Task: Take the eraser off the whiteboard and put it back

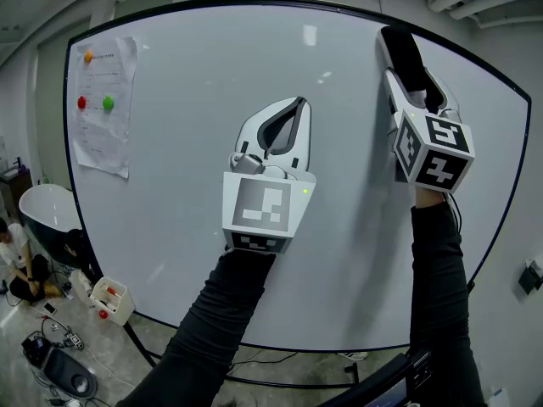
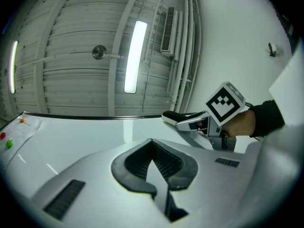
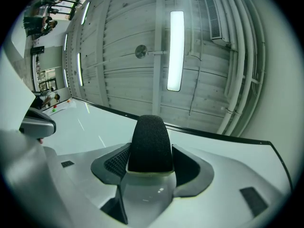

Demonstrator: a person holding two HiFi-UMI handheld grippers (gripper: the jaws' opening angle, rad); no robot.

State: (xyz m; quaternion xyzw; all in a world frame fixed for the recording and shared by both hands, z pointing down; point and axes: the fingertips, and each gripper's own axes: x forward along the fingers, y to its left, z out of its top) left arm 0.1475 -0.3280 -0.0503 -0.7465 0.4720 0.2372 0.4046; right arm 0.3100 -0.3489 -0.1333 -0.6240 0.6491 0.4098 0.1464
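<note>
A large white whiteboard with a thin black frame (image 1: 195, 125) filled most of the head view. Two arms in black sleeves (image 1: 229, 312) rose from the bottom edge of the frame, each holding a white two-jaw gripper against the board's face.

We saw the left gripper (image 1: 297, 102) at the centre of the frame, with its marker cube low and its dark-lined jaws pointing up. In the left gripper view the two jaws met at their tips, with only a hollow loop behind the tips and nothing held there.

The right gripper (image 1: 407, 73) sat in the upper right of the head view, near the board's top edge, and leaned towards the upper left. In the right gripper view its jaws stood wide and were clamped on a black felt eraser with a pale base (image 3: 151, 144), one ribbed pad against each long side. The eraser stuck out past the jaw tips, with its dark felt towards that camera. In the head view it lay over the upper right part of the board. We could not tell whether it touched the surface or stood just off it.

A white printed sheet of paper (image 1: 103, 134) hung in the upper left of the head view, on the board's left part and well apart from both grippers. On it we saw three small round magnets: an orange one (image 1: 87, 56) at the top, and a red one (image 1: 82, 103) and a green one (image 1: 108, 103) side by side lower down.
</note>
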